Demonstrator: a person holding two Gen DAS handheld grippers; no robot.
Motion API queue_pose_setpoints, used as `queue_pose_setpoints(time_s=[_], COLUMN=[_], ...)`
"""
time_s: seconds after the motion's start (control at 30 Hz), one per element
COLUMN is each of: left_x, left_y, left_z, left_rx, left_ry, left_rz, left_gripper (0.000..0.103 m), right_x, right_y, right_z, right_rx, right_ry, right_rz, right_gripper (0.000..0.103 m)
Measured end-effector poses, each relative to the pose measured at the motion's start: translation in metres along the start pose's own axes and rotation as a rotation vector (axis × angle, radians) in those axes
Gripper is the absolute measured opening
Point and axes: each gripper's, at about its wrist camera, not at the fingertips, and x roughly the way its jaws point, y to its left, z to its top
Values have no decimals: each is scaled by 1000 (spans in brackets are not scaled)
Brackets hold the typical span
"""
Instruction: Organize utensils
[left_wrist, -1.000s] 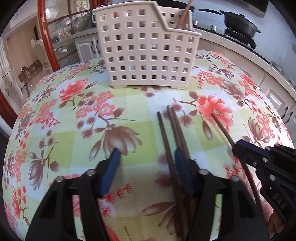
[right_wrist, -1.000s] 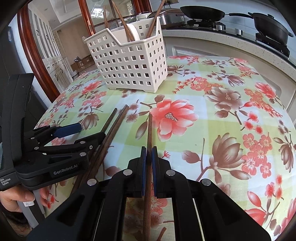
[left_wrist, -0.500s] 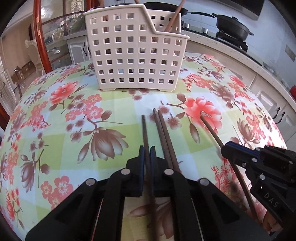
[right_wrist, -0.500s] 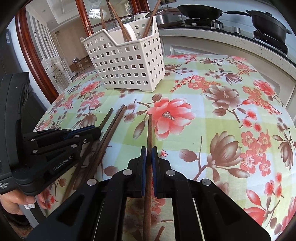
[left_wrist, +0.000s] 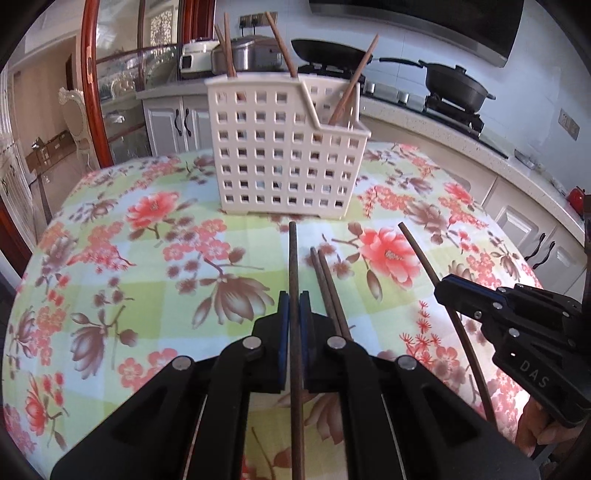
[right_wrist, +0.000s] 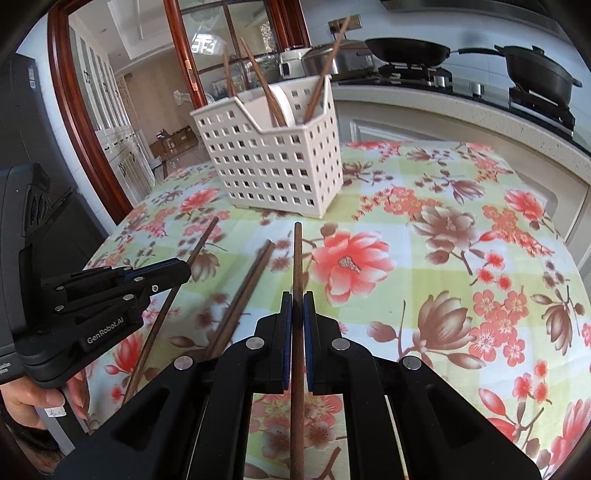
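Here each gripper is closed on one dark wooden chopstick. The left gripper (left_wrist: 294, 306) has its blue fingers (left_wrist: 283, 321) pressed on both sides of the left chopstick (left_wrist: 293, 266), which runs straight forward between them, and its tip points toward the white basket (left_wrist: 280, 162). The right gripper (right_wrist: 297, 306) holds the right chopstick (right_wrist: 297, 258) in the same way, fingers (right_wrist: 307, 325) tight against it, tip toward the basket too. In the left wrist view the right gripper shows at the right edge, with its chopstick passing through it at a slant. In the right wrist view the left gripper shows at the left edge, closed around its own chopstick, with a hand (right_wrist: 26, 395) under it.

Two more chopsticks (left_wrist: 327, 284) lie on the desk (left_wrist: 110, 258) side by side, touching each other, between the two held ones. The desk carries a cloth with red and brown flowers. The basket stands upright near the far edge of the desk, and several chopsticks (right_wrist: 258, 81) already lean inside it, in more than one compartment. Behind the desk there is a kitchen counter with a black pan (left_wrist: 454, 83) on the stove.
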Motion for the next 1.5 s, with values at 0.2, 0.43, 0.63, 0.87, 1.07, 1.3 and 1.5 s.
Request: queue_pose_setpoints(time_s=[0.2, 0.43, 0.63, 0.87, 1.07, 1.3, 1.5], left_x=[-35, -65, -88, -109, -124, -138, -147], left_y=[2, 4, 4, 7, 9, 10, 12], left_z=[5, 6, 6, 5, 5, 5, 6], left_rx=[15, 23, 21, 22, 27, 26, 27], left_ry=[-78, -139, -180, -217, -252, -282, -312], left_rz=[11, 10, 7, 6, 6, 5, 12], left_gripper=[6, 6, 6, 6, 6, 6, 5], right_x=[-20, -38, -54, -72, -84, -102, -107], right_y=[11, 21, 32, 45, 54, 63, 67], right_z=[10, 17, 22, 28, 30, 31, 32], right_rx=[-23, -48, -79, -112, -126, -159, -170], right_ry=[-60, -111, -164, -216, -248, -317, -325], right_rz=[7, 5, 3, 8, 4, 4, 1], right_gripper=[6, 6, 6, 6, 6, 6, 6])
